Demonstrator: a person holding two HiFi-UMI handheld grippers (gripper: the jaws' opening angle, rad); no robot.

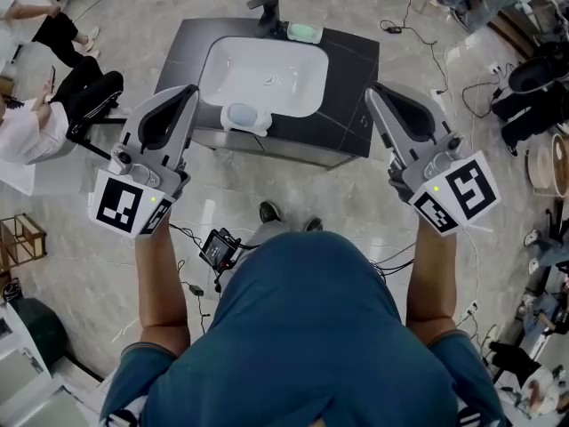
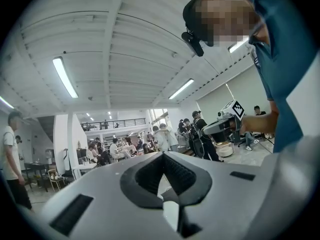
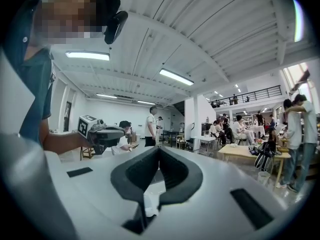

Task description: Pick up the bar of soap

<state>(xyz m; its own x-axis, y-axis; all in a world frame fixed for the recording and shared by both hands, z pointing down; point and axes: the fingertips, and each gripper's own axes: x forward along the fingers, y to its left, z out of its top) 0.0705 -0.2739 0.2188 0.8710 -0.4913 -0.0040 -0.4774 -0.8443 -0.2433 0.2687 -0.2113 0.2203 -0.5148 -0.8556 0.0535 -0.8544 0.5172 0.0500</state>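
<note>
Left tongs and right tongs: both closed, empty, held level short of the bench. Bar of soap: pale green, at the bench's rear edge, just beside the faucet.

We see a glossy white basin in a matt dark counter at upper centre, a polished floor, and smooth matt grey plastic on the left gripper and right gripper.
</note>
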